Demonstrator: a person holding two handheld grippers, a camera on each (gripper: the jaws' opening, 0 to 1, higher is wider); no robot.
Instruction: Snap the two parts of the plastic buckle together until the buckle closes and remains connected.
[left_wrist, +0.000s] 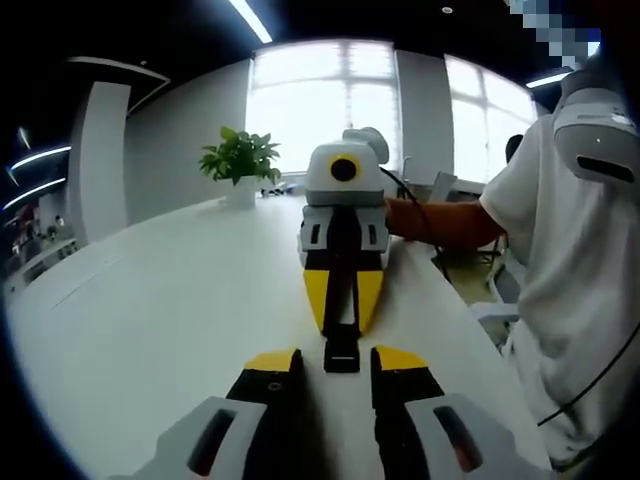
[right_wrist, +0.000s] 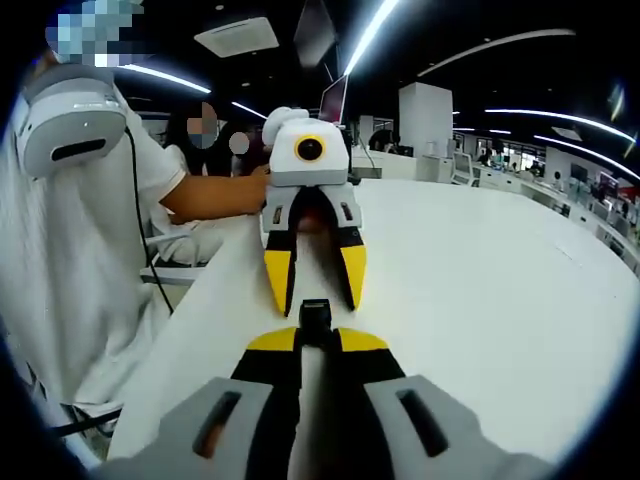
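Observation:
A black plastic buckle part (left_wrist: 341, 352) on a short black strap sticks out of my right gripper (left_wrist: 342, 300), whose yellow-tipped jaws are shut on it. In the right gripper view the same black part (right_wrist: 315, 314) pokes out past my right gripper (right_wrist: 316, 340). My left gripper (left_wrist: 336, 360) faces it head-on with its jaws open, and the part's free end lies just ahead of the gap between them. In the right gripper view the left gripper (right_wrist: 315, 278) stands open right behind the part. I cannot make out a second buckle half.
Both grippers hover low over a long white table (left_wrist: 150, 300). A potted plant (left_wrist: 240, 160) stands at its far end. A person in a white shirt (left_wrist: 570, 250) stands along the table's edge (right_wrist: 190, 330); a laptop (right_wrist: 333, 100) sits behind the left gripper.

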